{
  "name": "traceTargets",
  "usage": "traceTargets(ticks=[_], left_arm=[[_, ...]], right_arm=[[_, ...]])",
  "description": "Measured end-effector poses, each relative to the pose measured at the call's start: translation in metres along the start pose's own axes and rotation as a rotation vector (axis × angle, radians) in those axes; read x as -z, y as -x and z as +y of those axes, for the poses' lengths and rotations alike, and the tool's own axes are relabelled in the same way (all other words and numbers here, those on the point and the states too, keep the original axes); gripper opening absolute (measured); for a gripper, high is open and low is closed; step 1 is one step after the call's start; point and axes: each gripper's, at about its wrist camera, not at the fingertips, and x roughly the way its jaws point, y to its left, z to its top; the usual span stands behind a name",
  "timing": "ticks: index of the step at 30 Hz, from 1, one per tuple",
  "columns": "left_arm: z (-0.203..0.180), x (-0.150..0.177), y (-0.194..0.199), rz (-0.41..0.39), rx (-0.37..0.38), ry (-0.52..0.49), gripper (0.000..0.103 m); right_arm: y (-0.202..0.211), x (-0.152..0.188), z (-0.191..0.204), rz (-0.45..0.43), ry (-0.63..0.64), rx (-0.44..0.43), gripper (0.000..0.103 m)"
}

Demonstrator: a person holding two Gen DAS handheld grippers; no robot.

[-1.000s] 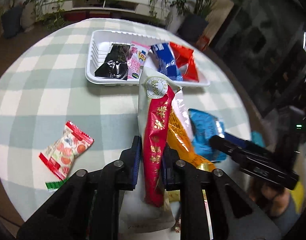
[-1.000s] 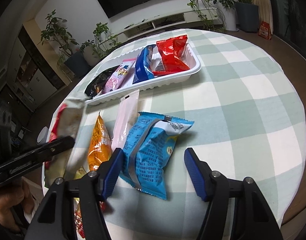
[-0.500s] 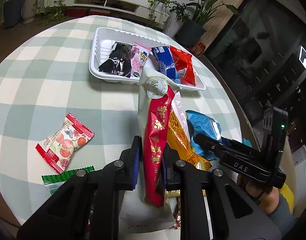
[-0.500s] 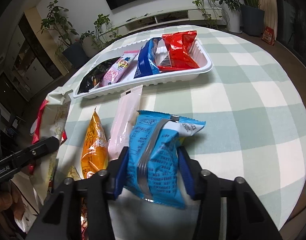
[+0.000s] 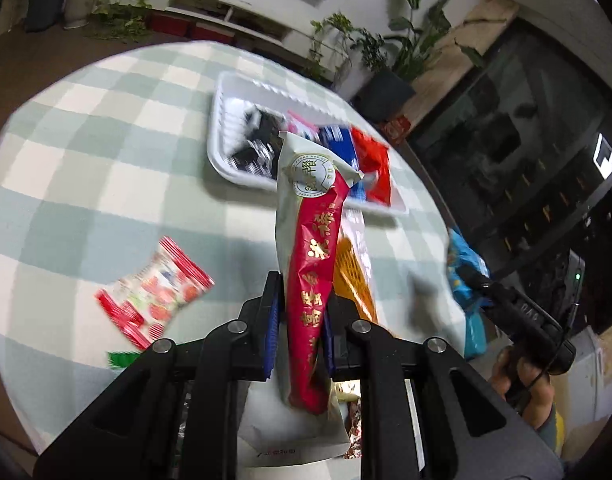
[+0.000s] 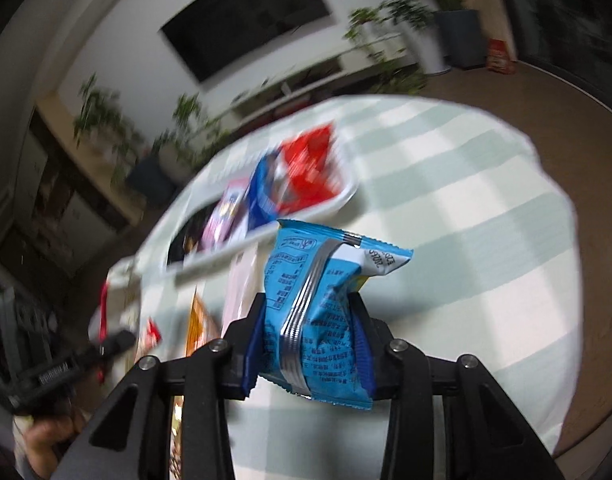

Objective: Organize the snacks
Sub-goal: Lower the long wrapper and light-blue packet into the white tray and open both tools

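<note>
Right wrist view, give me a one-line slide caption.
Right gripper closing on a light blue snack packet, white snack tray beyond on the checked table.

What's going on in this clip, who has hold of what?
A person is sorting snacks on a checked table with handheld tongs. The left tongs are shut on a tall red-and-white packet. The right tongs are closing on a blue packet, its sides already between the pads. The white tray beyond already holds several packets, while a red-and-white candy packet and an orange one are still on the table.
</note>
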Motion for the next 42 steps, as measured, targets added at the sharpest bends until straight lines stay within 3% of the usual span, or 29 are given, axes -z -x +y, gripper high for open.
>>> traceTargets(ticks=[5, 9, 13, 17, 21, 24, 29, 37, 42], left_arm=[[-0.004, -0.030, 0.022, -0.052, 0.000, -0.007, 0.016], [-0.012, -0.075, 0.026, -0.080, -0.052, -0.052, 0.016], [-0.025, -0.127, 0.007, -0.094, -0.093, -0.086, 0.016], [-0.036, -0.163, -0.039, -0.045, -0.142, -0.130, 0.016], [-0.035, -0.176, -0.092, 0.032, -0.204, -0.164, 0.016], [-0.028, -0.178, -0.127, 0.072, -0.236, -0.170, 0.016], [-0.014, -0.176, -0.153, 0.102, -0.272, -0.167, 0.016], [0.001, -0.176, -0.173, 0.094, -0.288, -0.172, 0.018], [-0.002, -0.173, -0.171, 0.090, -0.290, -0.175, 0.019]], right_arm=[[0.025, -0.041, -0.034, -0.101, -0.127, 0.013, 0.041], [0.032, -0.086, -0.032, -0.172, -0.119, 0.027, 0.041], [0.023, -0.132, 0.024, -0.233, 0.036, -0.042, 0.041], [-0.022, -0.148, 0.088, -0.166, 0.213, -0.103, 0.041], [-0.085, -0.143, 0.129, -0.042, 0.352, -0.083, 0.041], [-0.123, -0.134, 0.136, 0.035, 0.381, -0.060, 0.041], [-0.168, -0.121, 0.131, 0.091, 0.391, -0.026, 0.041], [-0.193, -0.097, 0.124, 0.116, 0.470, 0.030, 0.041], [-0.197, -0.096, 0.113, 0.119, 0.445, 0.035, 0.043]])
